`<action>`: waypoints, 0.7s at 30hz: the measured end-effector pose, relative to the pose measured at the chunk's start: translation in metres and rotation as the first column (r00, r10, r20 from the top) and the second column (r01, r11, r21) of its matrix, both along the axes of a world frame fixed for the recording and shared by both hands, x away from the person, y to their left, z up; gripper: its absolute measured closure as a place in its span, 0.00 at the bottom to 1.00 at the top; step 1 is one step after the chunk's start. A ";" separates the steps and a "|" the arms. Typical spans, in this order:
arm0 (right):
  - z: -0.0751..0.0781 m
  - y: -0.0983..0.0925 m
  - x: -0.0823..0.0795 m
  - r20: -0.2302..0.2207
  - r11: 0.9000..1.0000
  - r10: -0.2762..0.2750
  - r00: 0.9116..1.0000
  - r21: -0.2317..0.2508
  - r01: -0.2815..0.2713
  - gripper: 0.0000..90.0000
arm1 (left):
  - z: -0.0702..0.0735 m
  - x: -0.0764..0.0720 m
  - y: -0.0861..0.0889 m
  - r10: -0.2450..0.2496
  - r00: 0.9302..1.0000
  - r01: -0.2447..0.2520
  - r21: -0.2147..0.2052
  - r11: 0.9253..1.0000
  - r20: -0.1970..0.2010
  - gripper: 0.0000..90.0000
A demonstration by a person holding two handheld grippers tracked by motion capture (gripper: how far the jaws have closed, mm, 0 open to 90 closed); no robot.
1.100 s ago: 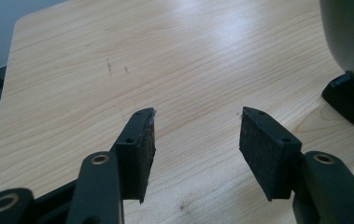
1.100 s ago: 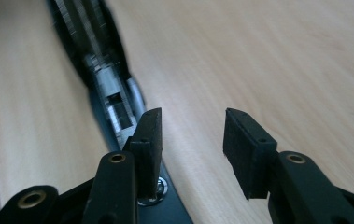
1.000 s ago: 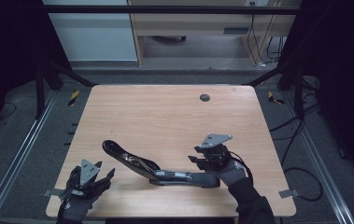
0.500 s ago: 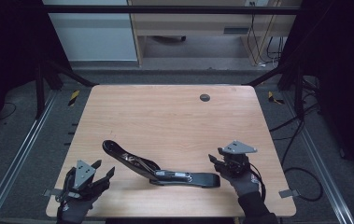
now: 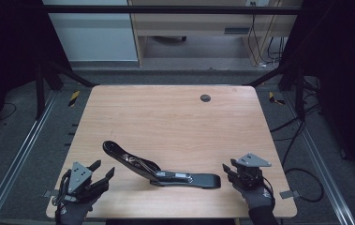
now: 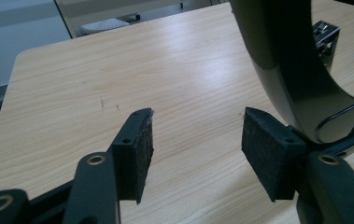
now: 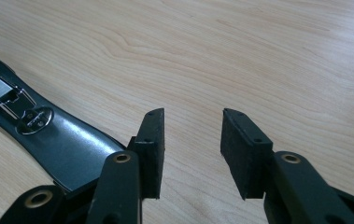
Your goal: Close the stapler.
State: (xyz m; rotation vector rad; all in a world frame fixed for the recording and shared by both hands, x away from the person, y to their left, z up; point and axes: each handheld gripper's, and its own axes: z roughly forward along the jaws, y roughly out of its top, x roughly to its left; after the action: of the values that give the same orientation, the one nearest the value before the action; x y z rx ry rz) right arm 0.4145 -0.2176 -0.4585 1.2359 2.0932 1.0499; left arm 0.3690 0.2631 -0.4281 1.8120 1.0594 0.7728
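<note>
A long black stapler (image 5: 161,173) lies opened out near the table's front edge, one arm raised toward the left, the other flat toward the right. My left gripper (image 5: 102,168) rests at the front left corner, open, short of the raised arm. In the left gripper view the pads (image 6: 135,154) stand apart over bare wood, having opened a little, with the stapler's curved arm (image 6: 296,79) just right of them. My right gripper (image 5: 229,168) sits right of the flat end; its jaws have just been closing but are open, with nothing between them. The right gripper (image 7: 191,116) has that stapler end (image 7: 67,140) at its left.
The wooden table (image 5: 175,122) has a dark round grommet (image 5: 205,98) near its far edge. Metal rails run along both sides on the floor, and cables (image 5: 301,140) lie to the right. Desks and a cabinet stand beyond the far edge.
My right gripper has moved right and toward the front edge, away from the stapler's flat end. The stapler and the left gripper have stayed in place.
</note>
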 end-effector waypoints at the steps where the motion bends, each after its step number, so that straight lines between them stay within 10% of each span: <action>1: -0.001 -0.001 -0.001 -0.008 1.000 -0.003 1.000 0.013 0.003 0.68 | 0.001 0.000 0.000 0.000 1.000 0.000 -0.005 1.000 0.002 0.48; 21: -0.011 0.008 -0.014 -0.046 0.997 0.075 0.996 0.016 -0.074 0.87 | 0.021 -0.013 -0.007 -0.039 0.997 0.043 -0.060 0.997 0.063 0.47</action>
State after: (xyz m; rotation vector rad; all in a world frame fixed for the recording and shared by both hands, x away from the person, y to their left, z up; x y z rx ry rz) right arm 0.4006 -0.2101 -0.4695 1.2089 2.1861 1.0802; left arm 0.3559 0.2558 -0.4070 1.7421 0.9923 0.7594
